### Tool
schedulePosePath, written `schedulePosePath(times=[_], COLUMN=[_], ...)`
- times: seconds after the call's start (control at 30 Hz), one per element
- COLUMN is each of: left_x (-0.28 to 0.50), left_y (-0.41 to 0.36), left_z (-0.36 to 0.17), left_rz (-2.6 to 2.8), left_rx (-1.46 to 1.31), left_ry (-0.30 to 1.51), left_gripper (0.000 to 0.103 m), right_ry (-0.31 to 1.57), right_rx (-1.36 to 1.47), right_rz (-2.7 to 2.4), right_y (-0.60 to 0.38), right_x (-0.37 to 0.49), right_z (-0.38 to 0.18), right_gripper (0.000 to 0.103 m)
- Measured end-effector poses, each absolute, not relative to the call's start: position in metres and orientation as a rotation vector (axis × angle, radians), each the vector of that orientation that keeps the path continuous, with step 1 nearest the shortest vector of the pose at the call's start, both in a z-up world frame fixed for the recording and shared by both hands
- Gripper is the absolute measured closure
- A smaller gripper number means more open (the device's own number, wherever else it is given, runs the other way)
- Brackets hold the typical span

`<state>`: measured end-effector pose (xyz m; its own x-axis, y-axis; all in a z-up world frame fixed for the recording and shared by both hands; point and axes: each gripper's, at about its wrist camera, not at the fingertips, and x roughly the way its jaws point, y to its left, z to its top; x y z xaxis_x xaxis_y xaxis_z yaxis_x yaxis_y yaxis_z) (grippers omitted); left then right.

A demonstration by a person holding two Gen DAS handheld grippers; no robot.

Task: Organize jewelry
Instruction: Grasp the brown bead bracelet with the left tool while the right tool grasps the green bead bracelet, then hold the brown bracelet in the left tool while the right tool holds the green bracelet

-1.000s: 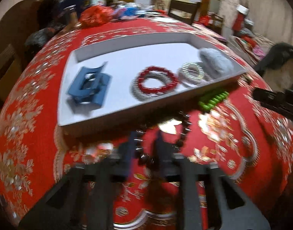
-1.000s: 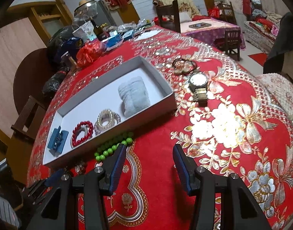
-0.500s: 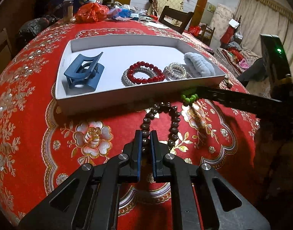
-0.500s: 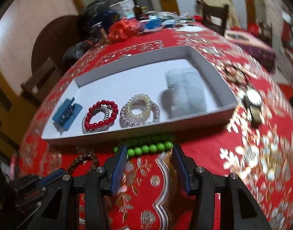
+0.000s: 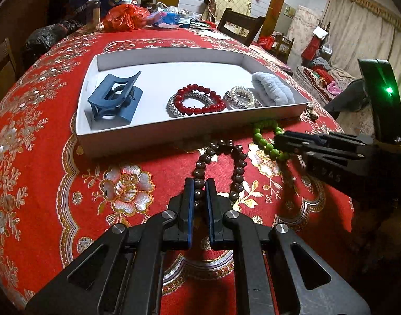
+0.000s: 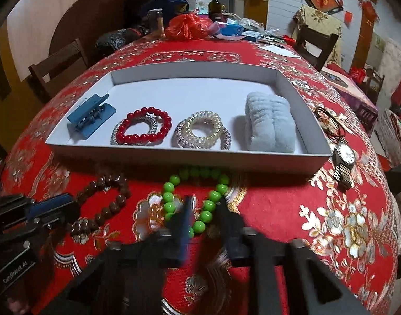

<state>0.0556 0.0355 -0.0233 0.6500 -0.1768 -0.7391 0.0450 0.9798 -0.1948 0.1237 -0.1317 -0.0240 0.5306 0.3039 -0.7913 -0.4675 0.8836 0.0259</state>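
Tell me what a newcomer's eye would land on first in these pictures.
The shallow white cardboard tray on the red floral tablecloth stands out, holding a blue plastic hair claw, a red bead bracelet, coiled hair ties and a pale fluffy scrunchie. In front of it, the left gripper pinches a dark brown bead bracelet, and the right gripper has just closed on a bright green bead bracelet.

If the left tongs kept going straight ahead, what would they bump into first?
Probably the near wall of the white tray, past the brown bead bracelet that the left tongs pinch; depth is hard to judge.

White tray (image 6: 313, 120): back half bare, front row filled. Tablecloth (image 6: 292, 210), frame's lower right: open. Wristwatch (image 6: 344, 162) beside tray's right corner.
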Motion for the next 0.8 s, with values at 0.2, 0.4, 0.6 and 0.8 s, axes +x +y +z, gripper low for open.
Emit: schedulePosePath(times=[0.2,0.4,0.6,0.8], left_x=[0.056,0.056,0.049,0.040], left_y=[0.036,0.038,0.040,0.043], left_z=[-0.023,-0.023,-0.017,-0.008], left_rz=[-0.126,-0.133,-0.179,-0.209], left_rx=[-0.165,-0.176,-0.196,-0.220], left_ry=[0.855,0.854,0.805,0.732], left_gripper=[0.096,0.096,0.096,0.096], right_ry=[0.911,0.840,0.767,0.769], right_rx=[-0.110,0.039,0.133,0.143], right_rz=[0.454,0.472,0.501,0.500], right_y=[-0.144,-0.165,-0.174,-0.171], right_x=[0.117,0.103,0.089,0.090], right_z=[-0.018,0.007,0.024,0.024], right_gripper=[0.094,0.094,0.094,0.094])
